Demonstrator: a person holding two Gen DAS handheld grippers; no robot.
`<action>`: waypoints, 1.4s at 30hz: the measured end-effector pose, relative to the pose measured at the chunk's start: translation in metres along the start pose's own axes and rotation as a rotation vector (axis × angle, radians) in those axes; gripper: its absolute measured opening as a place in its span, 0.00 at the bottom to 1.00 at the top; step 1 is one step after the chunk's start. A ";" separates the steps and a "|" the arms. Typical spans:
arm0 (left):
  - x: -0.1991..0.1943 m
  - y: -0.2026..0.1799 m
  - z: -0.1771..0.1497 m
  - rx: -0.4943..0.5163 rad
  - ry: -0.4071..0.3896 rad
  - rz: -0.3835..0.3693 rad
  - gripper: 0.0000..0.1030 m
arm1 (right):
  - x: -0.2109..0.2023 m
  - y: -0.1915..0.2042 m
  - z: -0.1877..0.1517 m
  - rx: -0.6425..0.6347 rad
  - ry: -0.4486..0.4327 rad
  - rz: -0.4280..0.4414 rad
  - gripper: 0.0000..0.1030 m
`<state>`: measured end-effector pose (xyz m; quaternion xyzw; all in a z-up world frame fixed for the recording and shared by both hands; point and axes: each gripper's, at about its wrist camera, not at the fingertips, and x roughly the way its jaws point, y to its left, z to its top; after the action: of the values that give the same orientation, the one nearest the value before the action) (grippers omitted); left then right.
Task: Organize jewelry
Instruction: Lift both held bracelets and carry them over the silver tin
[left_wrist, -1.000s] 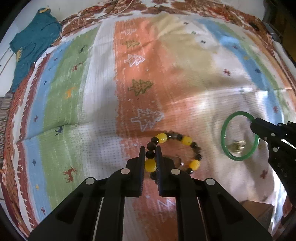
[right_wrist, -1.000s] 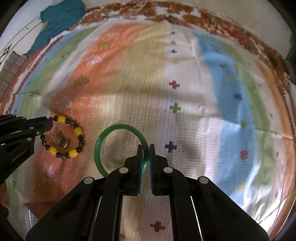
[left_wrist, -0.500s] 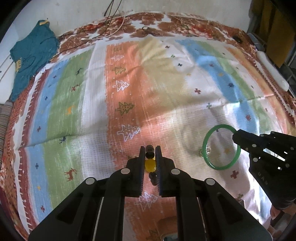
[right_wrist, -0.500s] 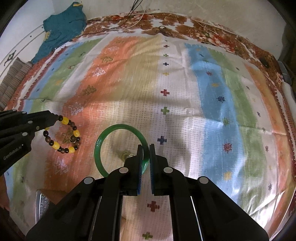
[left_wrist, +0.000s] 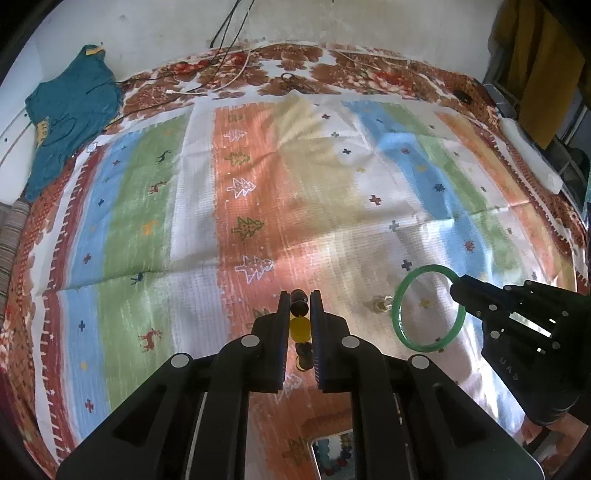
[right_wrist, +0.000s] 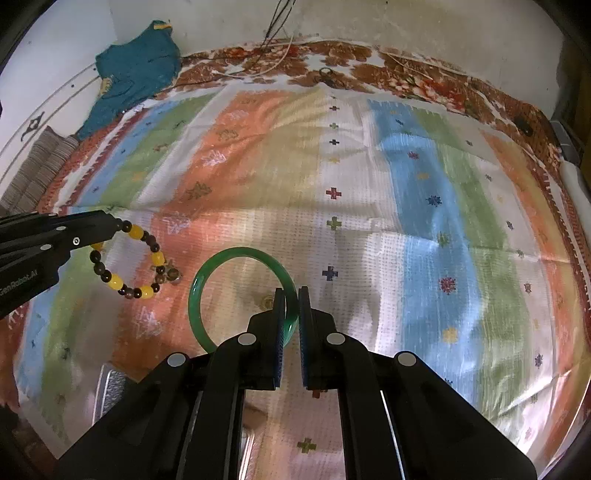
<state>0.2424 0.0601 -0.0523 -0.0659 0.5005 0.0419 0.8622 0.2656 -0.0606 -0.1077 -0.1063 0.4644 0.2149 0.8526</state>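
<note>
My left gripper (left_wrist: 299, 301) is shut on a beaded bracelet (left_wrist: 299, 325) of yellow and dark brown beads, held edge-on above the striped cloth. The right wrist view shows that bracelet (right_wrist: 125, 264) hanging as a full loop from the left gripper (right_wrist: 110, 223). My right gripper (right_wrist: 291, 295) is shut on a green bangle (right_wrist: 236, 291), lifted off the cloth; it also shows in the left wrist view (left_wrist: 428, 308), held by the right gripper (left_wrist: 458, 291). A small gold ring (left_wrist: 380, 304) lies on the cloth between the two grippers.
The striped cloth (left_wrist: 192, 206) covers a bed with a floral border. A teal garment (left_wrist: 70, 107) lies at the far left, cables (left_wrist: 229, 74) at the back. A mirrored box (left_wrist: 332, 456) sits at the near edge, also seen low left in the right wrist view (right_wrist: 110, 387).
Both grippers have lifted away from the cloth with their bracelets, so more of the bed shows. The beaded bracelet now hangs edge-on. The small ring stayed on the cloth.
</note>
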 end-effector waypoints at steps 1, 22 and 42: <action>-0.002 0.000 -0.001 -0.003 -0.006 0.003 0.10 | -0.002 0.001 -0.001 0.001 -0.004 0.005 0.08; -0.054 -0.016 -0.030 0.008 -0.065 -0.045 0.10 | -0.040 0.024 -0.023 -0.053 -0.070 0.004 0.08; -0.091 -0.026 -0.058 0.032 -0.117 -0.086 0.10 | -0.061 0.025 -0.044 -0.043 -0.083 0.022 0.08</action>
<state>0.1517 0.0247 -0.0001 -0.0710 0.4467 0.0004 0.8918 0.1923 -0.0718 -0.0805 -0.1103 0.4251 0.2385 0.8662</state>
